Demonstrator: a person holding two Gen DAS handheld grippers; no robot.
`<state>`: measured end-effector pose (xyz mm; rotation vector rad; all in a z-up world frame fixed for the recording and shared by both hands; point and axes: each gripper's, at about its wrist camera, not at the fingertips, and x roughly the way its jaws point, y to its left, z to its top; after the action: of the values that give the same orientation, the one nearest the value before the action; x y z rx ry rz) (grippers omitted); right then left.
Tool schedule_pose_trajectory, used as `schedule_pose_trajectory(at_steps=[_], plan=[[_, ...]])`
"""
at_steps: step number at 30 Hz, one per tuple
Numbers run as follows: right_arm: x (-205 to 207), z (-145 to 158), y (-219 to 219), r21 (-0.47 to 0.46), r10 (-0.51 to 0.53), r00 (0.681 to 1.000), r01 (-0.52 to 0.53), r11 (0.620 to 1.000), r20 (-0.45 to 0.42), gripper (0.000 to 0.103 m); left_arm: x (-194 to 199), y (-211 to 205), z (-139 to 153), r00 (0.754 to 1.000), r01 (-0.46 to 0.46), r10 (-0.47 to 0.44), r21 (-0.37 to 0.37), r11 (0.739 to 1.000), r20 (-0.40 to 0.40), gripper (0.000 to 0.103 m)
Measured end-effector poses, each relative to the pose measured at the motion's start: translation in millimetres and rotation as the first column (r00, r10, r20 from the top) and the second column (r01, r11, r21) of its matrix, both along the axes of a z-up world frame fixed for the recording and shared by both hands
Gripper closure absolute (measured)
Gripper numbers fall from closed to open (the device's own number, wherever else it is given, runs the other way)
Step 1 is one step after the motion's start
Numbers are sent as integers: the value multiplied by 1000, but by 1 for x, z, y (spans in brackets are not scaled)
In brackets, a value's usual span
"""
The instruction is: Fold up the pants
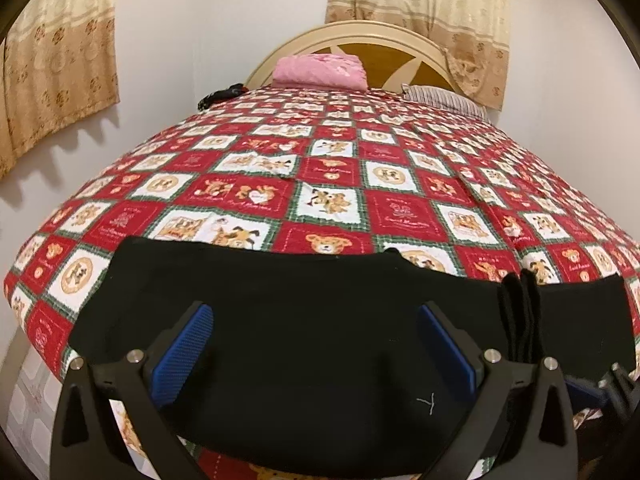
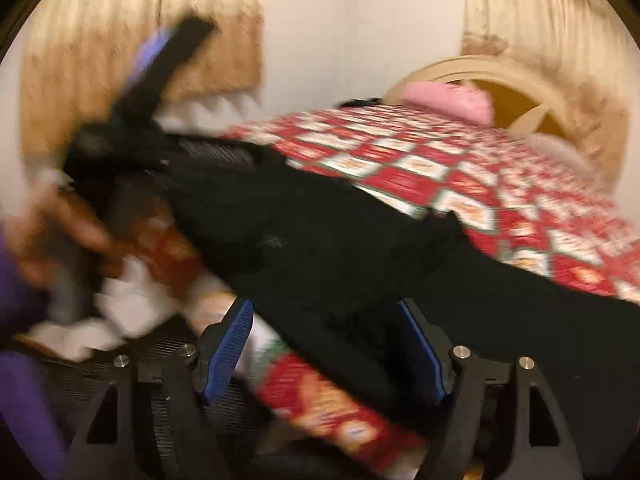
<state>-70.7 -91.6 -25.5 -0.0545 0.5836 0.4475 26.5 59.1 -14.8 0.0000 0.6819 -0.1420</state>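
Left wrist view: left gripper has its blue pads spread wide, nothing pinched. The black pants lie flat right under and ahead of it on the red teddy-bear bedspread, stretching off to its right. Way beyond sit a pink folded blanket and the headboard.

Right wrist view, pretty blurry: right gripper is also spread apart, pants running between the fingers and off ahead-left, but the pads aren't squeezing them. Up at its left is the left gripper, held by a hand.
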Motion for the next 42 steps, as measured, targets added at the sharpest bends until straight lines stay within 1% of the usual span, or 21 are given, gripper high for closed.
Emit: schedule_pose_trajectory(at_steps=[1, 2, 3, 5, 6, 8, 11, 13, 15, 17, 18, 20, 22, 24, 29, 31, 33, 37, 38, 39, 42], plan=[[-2, 7, -8, 76, -13, 1000, 12, 997, 10, 30, -1, -1, 1, 1000, 3, -3, 13, 1000, 10, 0], [2, 15, -24, 168, -42, 999, 40, 985, 10, 43, -2, -2, 2, 1000, 5, -5, 25, 1000, 18, 0], [10, 20, -37, 207, -92, 996, 91, 974, -3, 64, -2, -4, 3, 1000, 8, -10, 46, 999, 29, 0], [34, 20, -56, 180, -253, 967, 255, 950, -35, 79, -3, -4, 6, 999, 3, -7, 87, 996, 49, 0], [47, 16, -62, 168, -299, 952, 305, 938, -58, 85, -2, -1, 8, 998, -16, 9, 110, 994, 61, 0], [71, 4, -65, 178, -287, 950, 306, 935, -122, 85, 0, 6, 10, 997, -47, 39, 132, 990, 67, 0], [100, -24, -45, 105, -260, 940, 288, 952, -220, 85, -1, 28, 14, 992, -108, 98, 148, 983, 75, 0], [101, -24, -41, 98, -282, 941, 304, 948, -188, 85, -4, 43, 14, 987, -149, 138, 152, 977, 77, 0], [98, -21, -41, 106, -295, 934, 320, 942, -202, 85, -7, 62, 10, 981, -192, 183, 154, 969, 66, 0], [87, -11, -46, 156, -304, 937, 331, 931, -170, 85, -8, 75, 5, 976, -219, 213, 162, 962, 54, 0], [81, -5, -45, 200, -255, 958, 278, 940, -133, 85, -8, 79, 3, 973, -231, 226, 169, 958, 49, 0], [73, 1, -29, 204, -149, 983, 169, 964, -107, 85, -8, 91, -2, 965, -262, 260, 178, 948, 36, 0], [62, -1, -9, 233, -56, 992, 82, 969, -114, 85, -8, 98, -4, 959, -281, 281, 167, 945, 26, 0], [61, -11, 7, 250, -7, 988, 46, 967, -155, 85, -7, 107, -4, 954, -299, 300, 141, 944, 15, 0], [70, -29, 35, 189, -21, 980, 59, 980, -198, 84, -12, 120, -1, 948, -316, 316, 118, 941, 21, 0], [72, -31, 40, 168, -20, 981, 53, 984, -191, 81, -13, 124, -2, 946, -323, 322, 128, 938, 24, 0], [72, -32, 46, 149, -6, 983, 33, 988, -183, 73, -14, 129, -3, 942, -334, 334, 129, 934, 22, 0], [70, -34, 63, 49, -7, 989, 14, 999, -147, 73, -16, 141, -3, 933, -358, 359, 113, 927, 16, 0], [70, -34, 66, 30, -5, 990, 9, 1000, -139, 79, -16, 144, -3, 931, -364, 364, 109, 925, 18, 0], [70, -34, 67, 17, -3, 990, 6, 1000, -138, 91, -16, 146, -2, 930, -368, 368, 106, 924, 19, 0], [68, -32, 71, 30, 41, 989, -37, 999, -144, 98, -18, 153, 0, 924, -383, 382, 110, 917, 28, 0]])
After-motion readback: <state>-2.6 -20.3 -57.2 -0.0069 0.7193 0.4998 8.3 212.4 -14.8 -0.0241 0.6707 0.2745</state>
